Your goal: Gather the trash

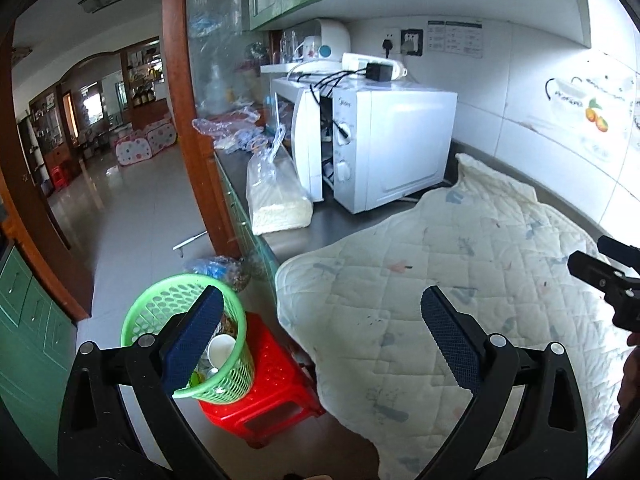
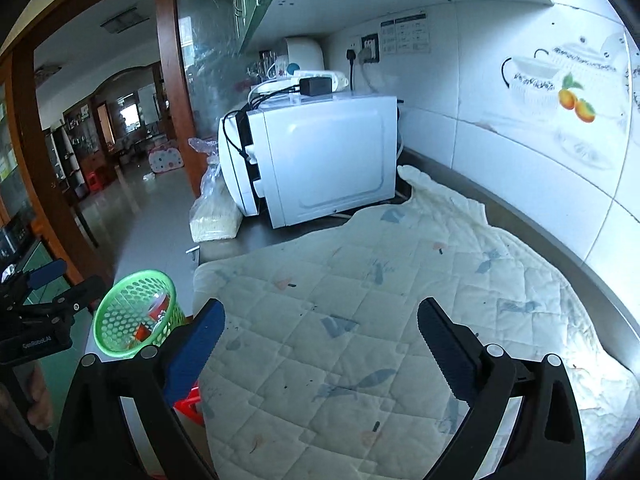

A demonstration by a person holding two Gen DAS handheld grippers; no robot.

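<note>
A green mesh bin stands on a red plastic stool beside the counter, with a white cup and other rubbish inside. My left gripper is open and empty, its left finger over the bin's rim and its right finger over a quilted cream cloth. In the right wrist view the same bin sits low at the left and the cloth covers the counter. My right gripper hangs open and empty above the cloth. The left gripper's body shows at the left edge.
A white microwave with its door ajar stands at the back of the counter, a clear bag of pale grains beside it. More plastic bags lie behind. A bag of rubbish sits on the floor behind the bin. Tiled wall runs along the right.
</note>
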